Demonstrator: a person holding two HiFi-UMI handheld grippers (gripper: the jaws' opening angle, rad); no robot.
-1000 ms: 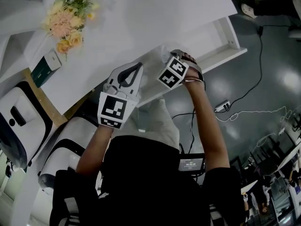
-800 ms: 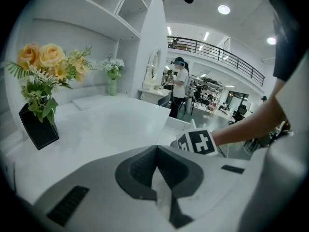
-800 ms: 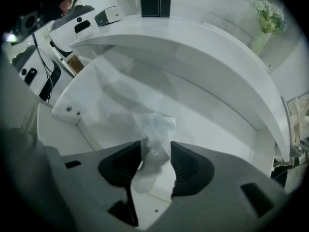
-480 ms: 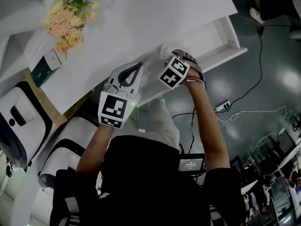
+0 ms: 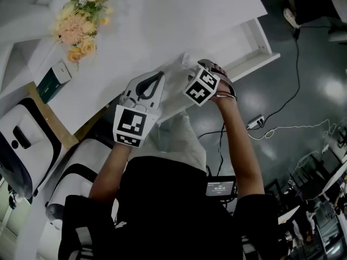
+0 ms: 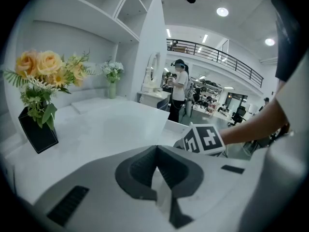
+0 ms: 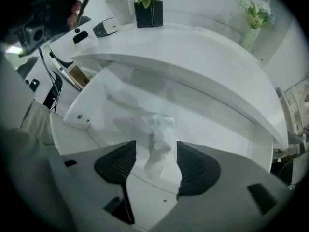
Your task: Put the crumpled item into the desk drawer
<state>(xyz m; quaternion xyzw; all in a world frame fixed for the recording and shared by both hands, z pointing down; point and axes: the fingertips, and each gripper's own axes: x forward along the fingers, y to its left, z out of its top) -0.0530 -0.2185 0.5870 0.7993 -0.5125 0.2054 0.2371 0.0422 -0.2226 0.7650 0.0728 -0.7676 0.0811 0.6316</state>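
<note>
drawer (image 7: 207, 122): open under desk (image 5: 162, 15), crumpled item (image 7: 159, 134) in it
right gripper (image 7: 157, 153): points steeply down over drawer; jaws have just been opening, now spread wide
item vs pads: between them, gap on each side, not pinched
left gripper (image 6: 157, 149): over desk edge, jaws pressed together, empty

clearance | drawer (image 7: 217, 124) is open from above | its floor is blocked mid-way by the crumpled item (image 7: 159, 134), with room left either side | its rear is roofed by the tabletop (image 7: 193, 47) | the tabletop's far end is taken by a flower vase (image 7: 148, 12)
</note>
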